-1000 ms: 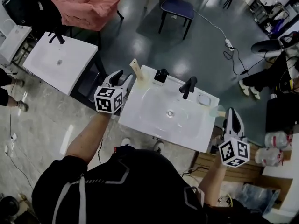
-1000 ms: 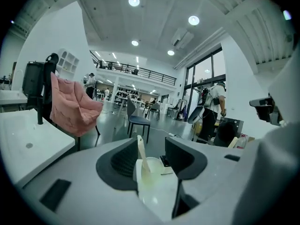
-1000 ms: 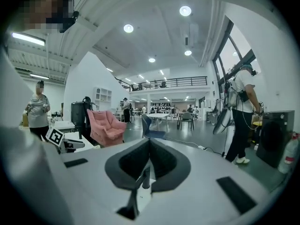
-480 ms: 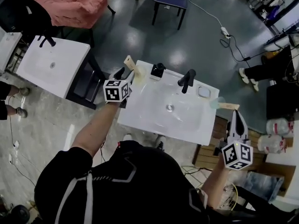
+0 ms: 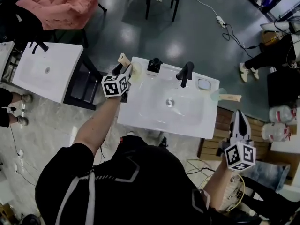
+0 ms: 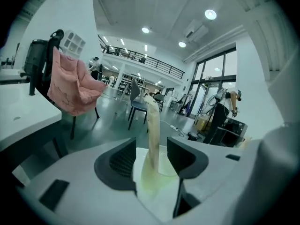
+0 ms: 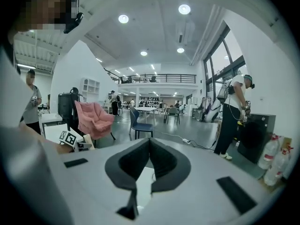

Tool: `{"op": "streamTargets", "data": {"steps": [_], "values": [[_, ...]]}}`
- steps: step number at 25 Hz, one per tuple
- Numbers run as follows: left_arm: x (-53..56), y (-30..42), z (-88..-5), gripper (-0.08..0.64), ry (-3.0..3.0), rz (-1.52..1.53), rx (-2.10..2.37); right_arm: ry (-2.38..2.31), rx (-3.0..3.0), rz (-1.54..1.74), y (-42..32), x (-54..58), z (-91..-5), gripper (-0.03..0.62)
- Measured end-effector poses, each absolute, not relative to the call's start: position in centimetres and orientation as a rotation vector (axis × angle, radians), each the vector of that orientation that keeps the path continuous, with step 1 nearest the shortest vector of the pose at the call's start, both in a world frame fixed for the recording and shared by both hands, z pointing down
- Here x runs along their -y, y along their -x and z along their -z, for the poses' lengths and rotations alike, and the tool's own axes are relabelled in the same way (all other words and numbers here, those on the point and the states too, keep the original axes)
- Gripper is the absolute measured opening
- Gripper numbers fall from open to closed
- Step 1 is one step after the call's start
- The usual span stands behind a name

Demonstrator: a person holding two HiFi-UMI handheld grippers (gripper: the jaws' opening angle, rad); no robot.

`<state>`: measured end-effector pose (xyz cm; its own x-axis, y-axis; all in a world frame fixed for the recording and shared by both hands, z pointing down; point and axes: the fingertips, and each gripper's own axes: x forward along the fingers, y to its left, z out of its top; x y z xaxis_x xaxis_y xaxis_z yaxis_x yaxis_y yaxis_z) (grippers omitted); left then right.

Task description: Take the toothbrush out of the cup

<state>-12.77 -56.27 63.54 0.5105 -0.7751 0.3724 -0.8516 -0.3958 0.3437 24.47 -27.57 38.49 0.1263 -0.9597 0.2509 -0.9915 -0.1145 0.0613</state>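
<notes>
**Toothbrush in cup, far-left corner of bench, between the left tool's jaws**

Toothbrush: pale wooden handle. It stood in a translucent, yellowish cup, with the head end down inside and not seen. Its long axis was near upright in the left gripper view, rising well clear of the cup rim.

Cup: sat on the far-left corner of the white washbasin bench, left of the black faucet and close to the bench edge.

Left tool: level with the cup, its jaws apart and standing one on each side of it. The handle came up through the middle of the gap. The cup wall lay against or just beside both jaws, and no firm clamp could be confirmed. This was the nearer hand by far.

Right tool: jaws together on nothing. It was held off the near-right corner of the bench, well apart from the cup, with the whole basin between them.

Also noted: a second pale, cup-like item with a wooden handle lay at the right edge of the bench. It was too small to identify with certainty.

Judgement: the handle would come free only along its own axis, straight up. The left tool straddled the cup's sides rather than the handle. It would therefore have to steady the cup while the right tool crossed over, or else rise and close on the handle itself.
</notes>
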Motion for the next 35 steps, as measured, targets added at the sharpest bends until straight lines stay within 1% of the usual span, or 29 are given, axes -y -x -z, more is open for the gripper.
{"op": "streamTargets", "data": {"steps": [6, 12, 13, 15, 19, 35], "values": [[57.3, 12.4, -64.9, 0.195, -2.241, -0.251, 1.337, -2.208, 1.891, -0.245, -24.8, 26.3, -39.3, 0.006], [57.9, 12.3, -64.8, 0.186, -2.238, -0.209, 1.350, -2.222, 1.862, -0.246, -25.3, 25.3, -39.5, 0.006], [57.9, 12.4, -64.8, 0.170, -2.234, -0.209, 1.357, -2.226, 1.860, -0.247, -25.4, 25.2, -39.4, 0.006], [57.9, 12.7, -64.8, 0.102, -2.220, -0.210, 1.373, -2.229, 1.858, -0.250, -25.6, 25.0, -39.3, 0.005], [58.2, 13.2, -64.1, 0.053, -2.212, -0.213, 1.419, -2.231, 1.868, -0.252, -26.0, 24.7, -39.4, 0.005], [57.3, 12.2, -58.7, 0.037, -2.277, -0.210, 1.486, -2.272, 1.962, -0.219, -29.9, 24.7, -37.9, 0.006]]}}
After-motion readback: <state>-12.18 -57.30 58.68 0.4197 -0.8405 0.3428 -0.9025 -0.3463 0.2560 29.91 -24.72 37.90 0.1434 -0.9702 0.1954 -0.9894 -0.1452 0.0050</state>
